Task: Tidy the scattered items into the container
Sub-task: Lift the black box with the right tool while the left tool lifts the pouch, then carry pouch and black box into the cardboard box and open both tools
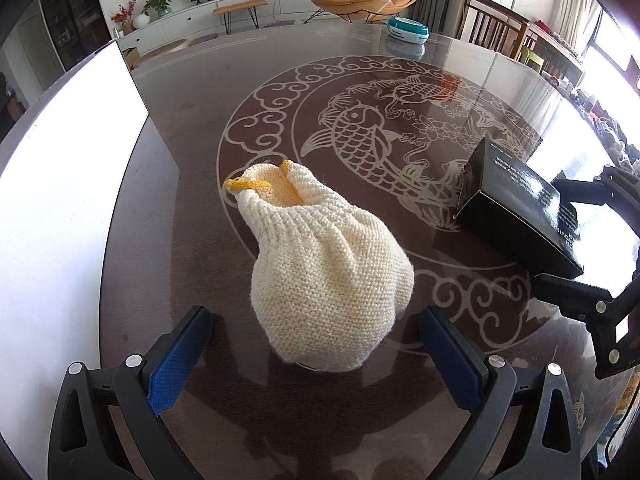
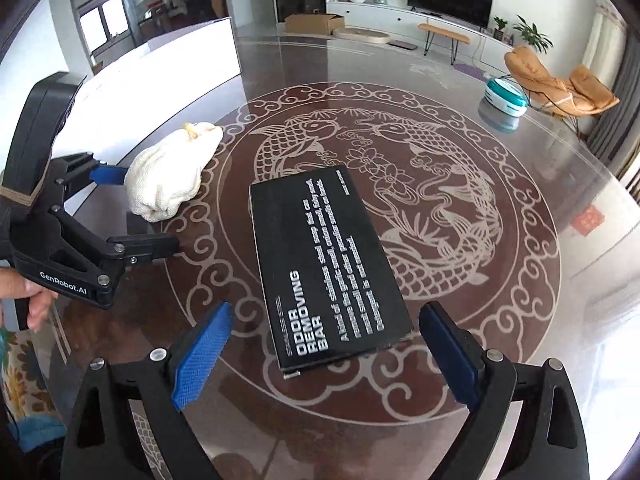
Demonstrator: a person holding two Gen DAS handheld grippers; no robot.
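Note:
A cream knitted pouch (image 1: 328, 264) with a yellow drawstring lies on the dark table, its base between the blue pads of my left gripper (image 1: 316, 320), which is open and not touching it. A black box (image 2: 324, 264) printed "ODOR REMOVING BAR" lies flat, its near end between the fingers of my right gripper (image 2: 326, 312), open with a gap on both sides. The white container (image 1: 60, 200) stands at the left, its wall beside the pouch. In the right wrist view the pouch (image 2: 168, 176) lies by the container (image 2: 160, 76) with the left gripper (image 2: 140, 212) around it.
The glass-topped table (image 1: 280, 92) bears a koi pattern. A teal and white round tin (image 1: 408, 32) sits at the far edge. A person's hand (image 2: 36, 300) holds the left gripper. Wooden chairs (image 1: 492, 28) stand beyond the table at the right.

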